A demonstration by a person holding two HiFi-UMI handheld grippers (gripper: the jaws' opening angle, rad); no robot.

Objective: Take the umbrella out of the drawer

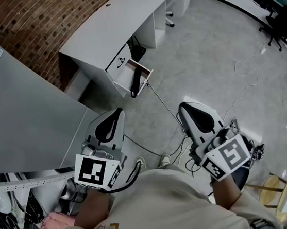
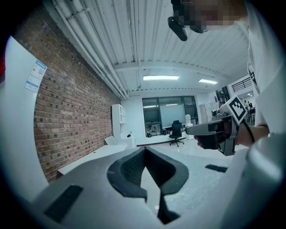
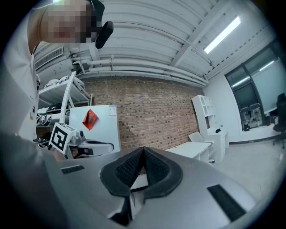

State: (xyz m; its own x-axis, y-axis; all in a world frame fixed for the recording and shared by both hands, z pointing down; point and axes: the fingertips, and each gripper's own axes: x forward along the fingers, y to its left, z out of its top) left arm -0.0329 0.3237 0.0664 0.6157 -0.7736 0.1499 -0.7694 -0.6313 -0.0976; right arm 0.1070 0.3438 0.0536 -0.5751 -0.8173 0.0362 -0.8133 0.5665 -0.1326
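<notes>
The person is standing well apart from the white desk (image 1: 116,21), holding both tools out in front at about the same height, side by side and pointing toward it. This looks like a carrying pose for the approach, not a reach. The left gripper (image 1: 113,116) is showing its jaws pressed together with nothing between them. The right gripper (image 1: 187,110) is showing the same in its own view: pads meeting, empty. Keeping them closed is probably just a resting state, since nothing is near enough to grasp yet.

The drawer (image 1: 138,65) is standing pulled out from the desk's near side, so no opening step seems to be needed. The black umbrella (image 1: 136,82) is lying folded inside it, leaning along the drawer with one end poking over the front edge, which should give the jaws something to close on. Nothing else can be made out in the drawer from here. A thin cable (image 1: 160,101) is trailing across the floor (image 1: 213,51) from the drawer area toward the person's feet and may be worth stepping around.
</notes>
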